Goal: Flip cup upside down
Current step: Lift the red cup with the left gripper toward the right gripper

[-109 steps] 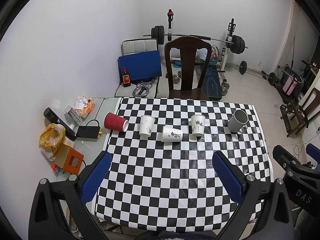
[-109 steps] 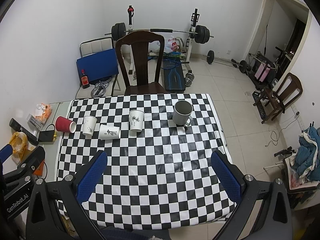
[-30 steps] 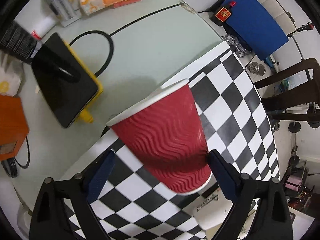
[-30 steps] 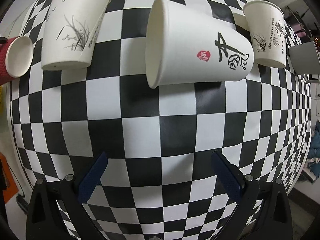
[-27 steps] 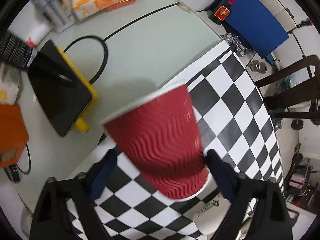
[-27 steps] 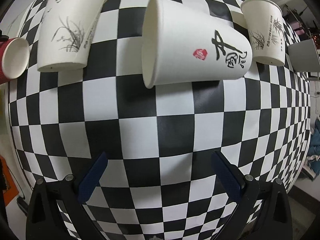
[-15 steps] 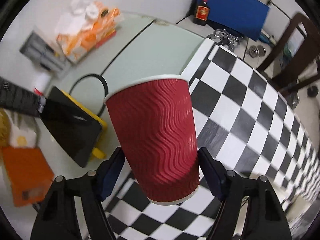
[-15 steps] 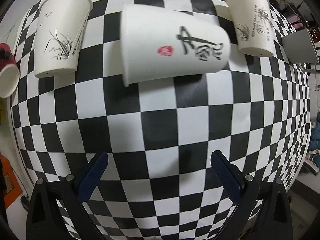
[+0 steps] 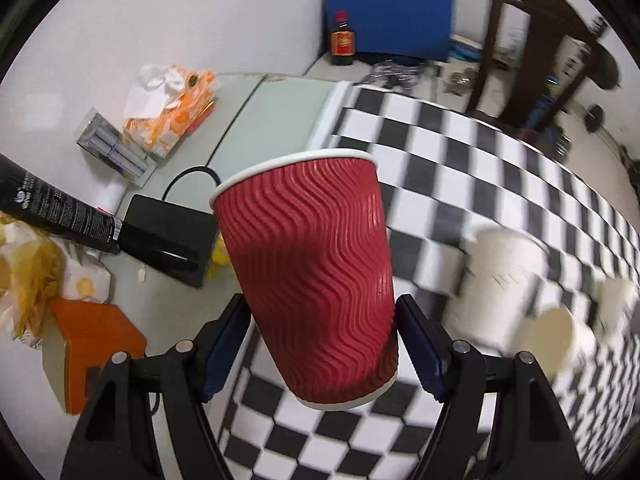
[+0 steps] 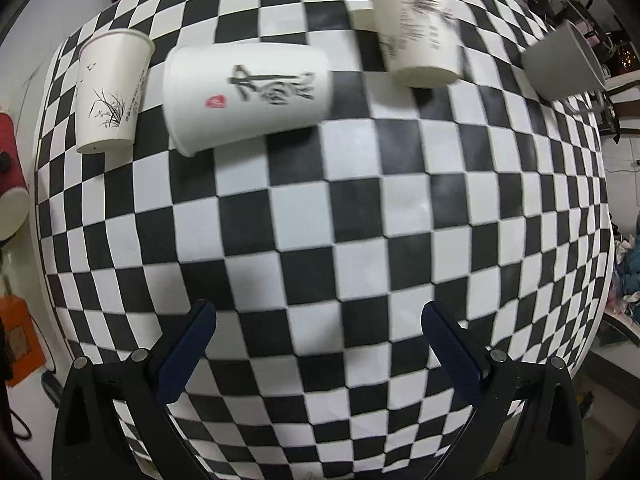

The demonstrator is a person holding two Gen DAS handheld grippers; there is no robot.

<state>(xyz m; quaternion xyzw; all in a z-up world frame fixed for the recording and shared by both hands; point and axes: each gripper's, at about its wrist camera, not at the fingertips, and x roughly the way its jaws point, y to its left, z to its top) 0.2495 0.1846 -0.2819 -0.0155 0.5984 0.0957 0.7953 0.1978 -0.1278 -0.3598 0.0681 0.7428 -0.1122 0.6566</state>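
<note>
A: What is your left gripper (image 9: 322,344) holding?

B: Its jaws are clamped on the red cup (image 9: 310,272), low on the body near the base. The cup is paper with a wavy ribbed sleeve and a white rolled rim, and you hold it clear of the counter (image 9: 460,184). Half a second ago it leaned more; now it stands closer to upright in your view, rim farthest from you.

A: And your right gripper (image 10: 318,338)?

B: Its jaws are spread wide with nothing between them, above the smooth black-and-white checkered cloth (image 10: 320,240). A broad stretch of bare cloth lies just ahead of them.

A: What sits beyond that?

B: A white paper cup with black brush lettering (image 10: 248,92) lies on its side. Left of it stands a cup with an inked grass print (image 10: 110,90), near the cloth's left edge. Right of it stands a similar cup (image 10: 420,24), blurred. Furthest right is a grey mug (image 10: 564,66), close to the cloth's far right edge. The lying cup looks further from your right jaws than a second ago.

A: And past the red cup?

B: The bare grey-green counter, holding a black box (image 9: 168,240) and an orange tissue pack (image 9: 172,112).
</note>
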